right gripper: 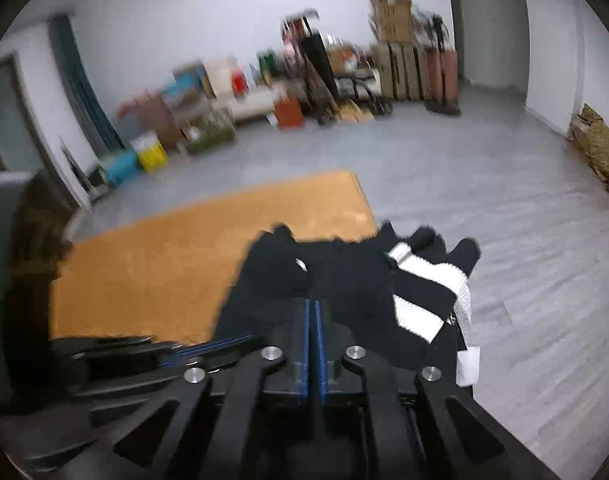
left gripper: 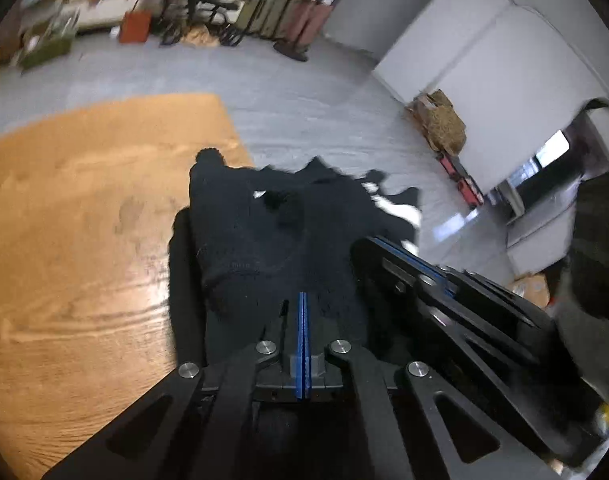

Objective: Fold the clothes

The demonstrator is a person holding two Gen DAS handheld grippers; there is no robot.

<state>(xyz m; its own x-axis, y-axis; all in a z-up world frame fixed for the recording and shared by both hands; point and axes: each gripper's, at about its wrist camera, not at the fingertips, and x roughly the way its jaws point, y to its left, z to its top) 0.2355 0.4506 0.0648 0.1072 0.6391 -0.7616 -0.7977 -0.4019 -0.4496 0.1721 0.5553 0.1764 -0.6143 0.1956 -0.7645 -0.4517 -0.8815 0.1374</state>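
A black garment (left gripper: 280, 236) with white stripes hangs bunched in the air above the right edge of the wooden table (left gripper: 84, 216). My left gripper (left gripper: 303, 300) is shut on its black fabric. My right gripper (right gripper: 314, 308) is also shut on the black garment (right gripper: 344, 276), whose white-striped part (right gripper: 424, 280) and a white tag hang to the right. The right gripper shows at the right in the left wrist view (left gripper: 424, 276). The left gripper shows at the lower left in the right wrist view (right gripper: 176, 350).
The table's far right corner (right gripper: 352, 184) borders grey floor (right gripper: 504, 220). Boxes, suitcases (right gripper: 416, 72) and clutter line the far wall. White cabinets (left gripper: 484, 60) and a brown bundle (left gripper: 444, 124) stand at the right.
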